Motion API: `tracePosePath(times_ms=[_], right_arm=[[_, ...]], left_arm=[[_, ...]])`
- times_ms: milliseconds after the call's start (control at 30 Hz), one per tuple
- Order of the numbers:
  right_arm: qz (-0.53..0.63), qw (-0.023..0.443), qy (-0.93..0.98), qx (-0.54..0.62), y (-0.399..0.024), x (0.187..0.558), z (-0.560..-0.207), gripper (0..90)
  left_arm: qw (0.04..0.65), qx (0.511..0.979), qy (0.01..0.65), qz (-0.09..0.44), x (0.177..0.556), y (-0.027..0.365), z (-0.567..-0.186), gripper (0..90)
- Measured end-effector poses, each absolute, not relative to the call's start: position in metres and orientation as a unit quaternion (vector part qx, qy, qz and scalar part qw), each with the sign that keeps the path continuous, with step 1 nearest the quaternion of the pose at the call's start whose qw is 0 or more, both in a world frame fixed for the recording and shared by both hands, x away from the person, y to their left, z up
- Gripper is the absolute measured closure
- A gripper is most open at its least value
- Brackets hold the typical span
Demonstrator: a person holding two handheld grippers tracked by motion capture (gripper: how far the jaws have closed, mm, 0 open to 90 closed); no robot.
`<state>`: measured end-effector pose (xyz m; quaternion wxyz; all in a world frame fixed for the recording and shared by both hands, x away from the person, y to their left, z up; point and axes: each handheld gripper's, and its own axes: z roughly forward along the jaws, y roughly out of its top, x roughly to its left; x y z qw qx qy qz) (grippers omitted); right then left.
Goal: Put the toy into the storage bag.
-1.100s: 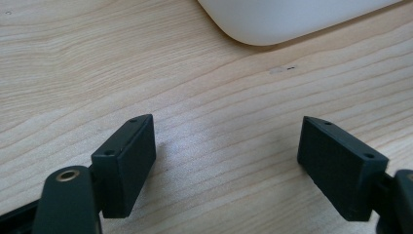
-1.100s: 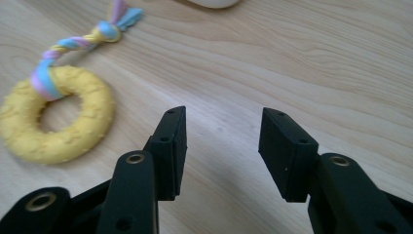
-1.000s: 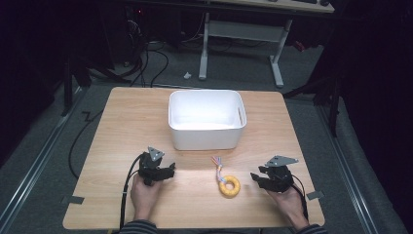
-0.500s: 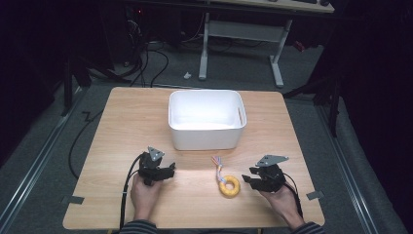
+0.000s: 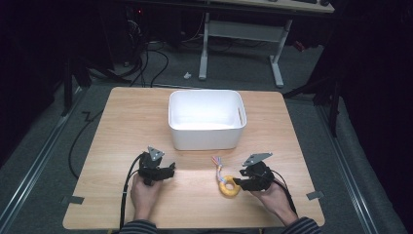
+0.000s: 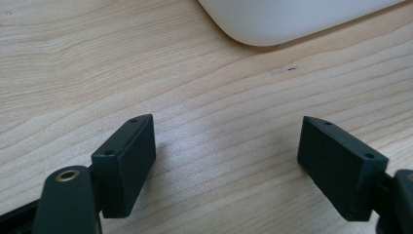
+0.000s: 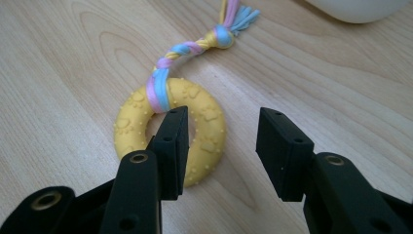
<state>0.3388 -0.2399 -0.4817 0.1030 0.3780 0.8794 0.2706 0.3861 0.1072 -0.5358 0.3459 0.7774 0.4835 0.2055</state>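
a pale wood table (image 5: 122, 122) stands on grey floor (image 5: 44, 146) in a dark room, black cables (image 5: 141, 63) heaped beyond its far left corner and a white-legged desk (image 5: 243, 34) behind, its top cut off by the frame edge. at left, a hand (image 5: 145, 192) holds the left gripper (image 5: 170, 171) low over bare wood near the front edge, jaws spread wide with nothing between them; its own view shows wood grain and, cut off at the top, a rounded corner of the white bin (image 6: 292, 19). the bin (image 5: 207, 141) sits at the table's middle, open side up. right of centre, near the front, a yellow ring toy (image 5: 229, 187) lies flat, a braided pastel rope (image 5: 218, 165) trailing from it towards the bin. the right gripper (image 5: 237, 183) hangs just over the ring's edge, jaws (image 7: 221, 146) partly open and gripping nothing; one jaw hides part of the ring (image 7: 204, 126), so contact cannot be judged. tape (image 5: 73, 199) marks the front corners.
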Motion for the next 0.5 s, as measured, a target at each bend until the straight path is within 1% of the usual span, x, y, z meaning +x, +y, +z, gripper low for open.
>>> tracePosePath(times_ms=[267, 500], right_arm=[[0.244, 0.080, 0.892, 0.372, -0.228, 0.347, -0.490, 56.4], [0.226, 0.075, 0.898, 0.370, -0.222, 0.350, -0.495, 57.5]], left_arm=[[0.346, 0.778, 0.483, 0.206, 0.386, 0.107, -0.536, 22.0], [0.346, 0.778, 0.483, 0.205, 0.386, 0.107, -0.536, 22.0]])
